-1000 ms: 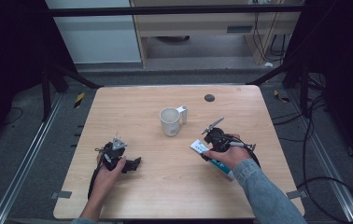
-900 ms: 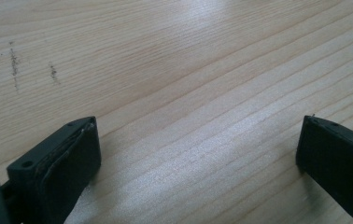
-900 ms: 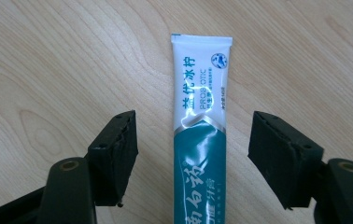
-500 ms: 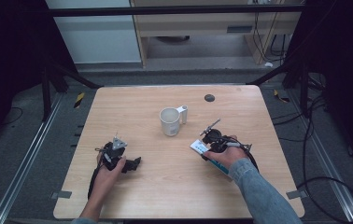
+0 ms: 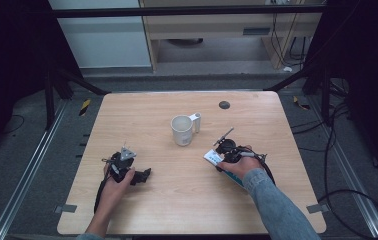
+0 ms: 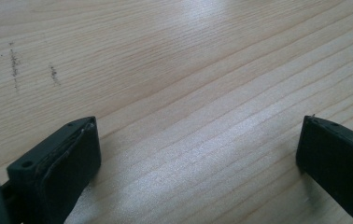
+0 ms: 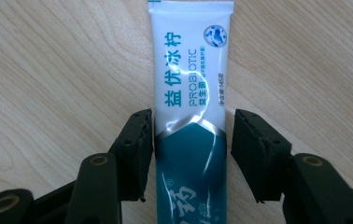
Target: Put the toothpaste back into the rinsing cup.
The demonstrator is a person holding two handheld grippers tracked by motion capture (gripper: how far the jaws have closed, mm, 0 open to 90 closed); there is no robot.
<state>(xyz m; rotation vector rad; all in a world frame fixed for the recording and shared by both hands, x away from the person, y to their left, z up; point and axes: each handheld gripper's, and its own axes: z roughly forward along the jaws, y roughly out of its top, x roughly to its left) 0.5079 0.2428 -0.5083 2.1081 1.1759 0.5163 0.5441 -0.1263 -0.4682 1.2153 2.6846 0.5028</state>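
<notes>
A white and teal toothpaste tube (image 7: 191, 84) lies flat on the wooden table (image 5: 142, 125), seen right of centre as the tube (image 5: 211, 157) in the high view. My right gripper (image 7: 192, 116) is open and straddles the tube. Its left jaw touches the tube's edge, and a thin gap is left at the right jaw. In the high view the right gripper (image 5: 225, 151) sits over the tube with the hand behind it. My left gripper (image 6: 198, 126) is open wide over bare wood, and in the high view that left gripper (image 5: 127, 167) rests near the front left.
A white mug (image 5: 183, 130) stands at mid-table, just left of and beyond the right gripper. A small dark round disc (image 5: 224, 105) lies near the far edge. Cables trail from both grippers toward the table's front.
The right gripper has edged slightly left over the tube. The left gripper and the mug have stayed put.
</notes>
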